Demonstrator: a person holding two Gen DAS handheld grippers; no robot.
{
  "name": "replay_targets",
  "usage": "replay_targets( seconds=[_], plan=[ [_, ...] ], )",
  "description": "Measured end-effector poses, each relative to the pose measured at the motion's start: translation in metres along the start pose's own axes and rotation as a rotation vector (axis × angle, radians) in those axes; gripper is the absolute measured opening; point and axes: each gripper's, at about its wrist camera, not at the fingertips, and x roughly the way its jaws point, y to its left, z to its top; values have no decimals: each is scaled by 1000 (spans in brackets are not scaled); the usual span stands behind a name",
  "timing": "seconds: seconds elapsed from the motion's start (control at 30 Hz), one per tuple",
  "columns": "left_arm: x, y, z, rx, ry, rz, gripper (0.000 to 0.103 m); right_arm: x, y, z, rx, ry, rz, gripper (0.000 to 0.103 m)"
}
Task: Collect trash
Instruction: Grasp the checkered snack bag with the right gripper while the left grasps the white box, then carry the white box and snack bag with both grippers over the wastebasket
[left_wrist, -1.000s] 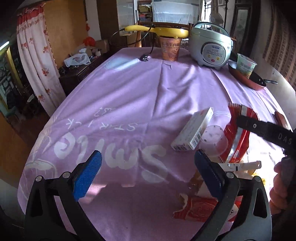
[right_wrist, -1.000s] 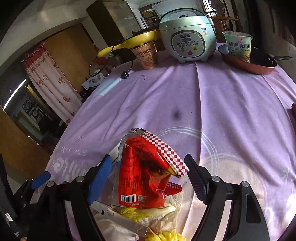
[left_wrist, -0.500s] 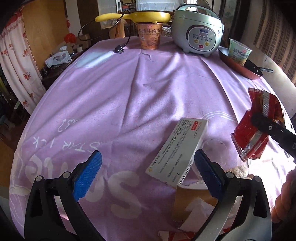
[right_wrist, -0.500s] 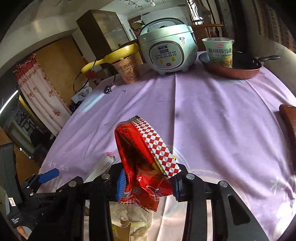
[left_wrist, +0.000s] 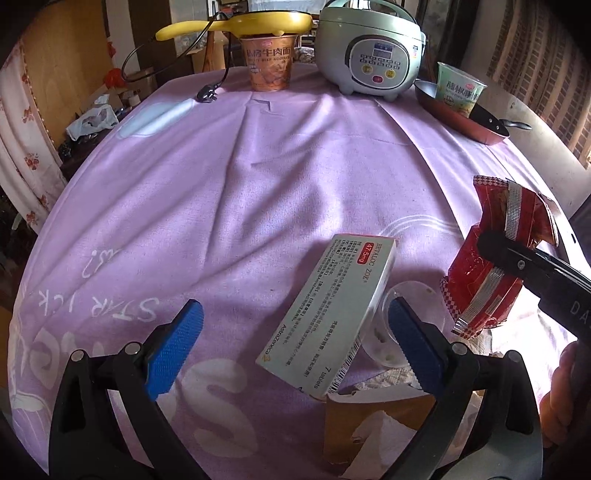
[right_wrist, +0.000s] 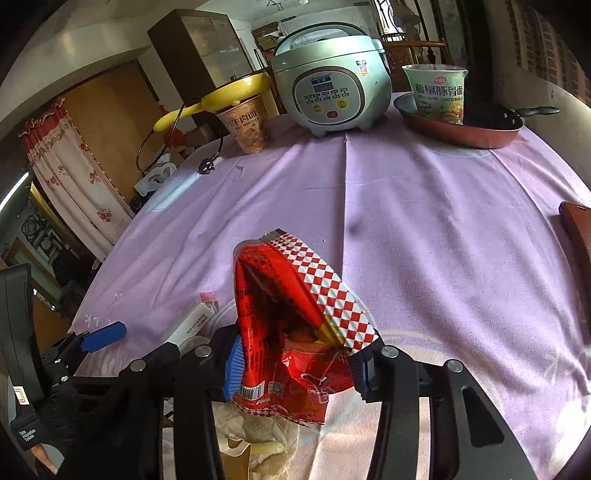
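Observation:
My right gripper (right_wrist: 295, 363) is shut on a red snack wrapper (right_wrist: 291, 325) with a checkered edge and holds it above the purple tablecloth; the wrapper also shows in the left wrist view (left_wrist: 495, 258). My left gripper (left_wrist: 291, 341) is open, its blue pads on either side of a white medicine box (left_wrist: 332, 314) that lies tilted on a clear plastic lid (left_wrist: 402, 332). The box also shows in the right wrist view (right_wrist: 195, 323). Torn brown cardboard and tissue (left_wrist: 373, 428) lie under the left gripper.
At the table's far edge stand a rice cooker (left_wrist: 369, 48), a brown noodle cup (left_wrist: 269, 62) under a yellow racket-like tool, and a green noodle cup (left_wrist: 458, 88) in a red pan (left_wrist: 469, 118). A black plug (left_wrist: 207, 94) lies on the cloth.
My right gripper closed on the red wrapper and lifted it off the pile. My left gripper moved forward over the medicine box, still open.

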Motion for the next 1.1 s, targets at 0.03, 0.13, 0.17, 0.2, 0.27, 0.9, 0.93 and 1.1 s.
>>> replay_targets(
  seconds=[0.03, 0.13, 0.17, 0.2, 0.27, 0.9, 0.93, 1.1],
  plan=[
    [1, 2, 0, -8, 4, -9, 97, 0, 0, 0, 0, -1, 0, 48],
    [1, 8, 1, -34, 3, -9, 96, 0, 0, 0, 7, 4, 7, 48],
    [0, 10, 1, -42, -2, -5, 96, 0, 0, 0, 7, 5, 8, 48],
    [-1, 13, 1, -51, -6, -2, 95, 0, 0, 0, 6, 5, 9, 49],
    [-3, 17, 1, -70, -14, -6, 95, 1, 1, 0, 1, 7, 6, 51],
    [20, 7, -7, 10, 71, 49, 66, 20, 3, -9, -5, 106, 12, 59],
    [18, 6, -8, 15, 64, 52, 63, 20, 3, -9, -8, 103, 9, 59],
    [-2, 4, -8, 19, -23, 71, 56, 13, 8, -8, -33, 64, 10, 39]
  ],
)
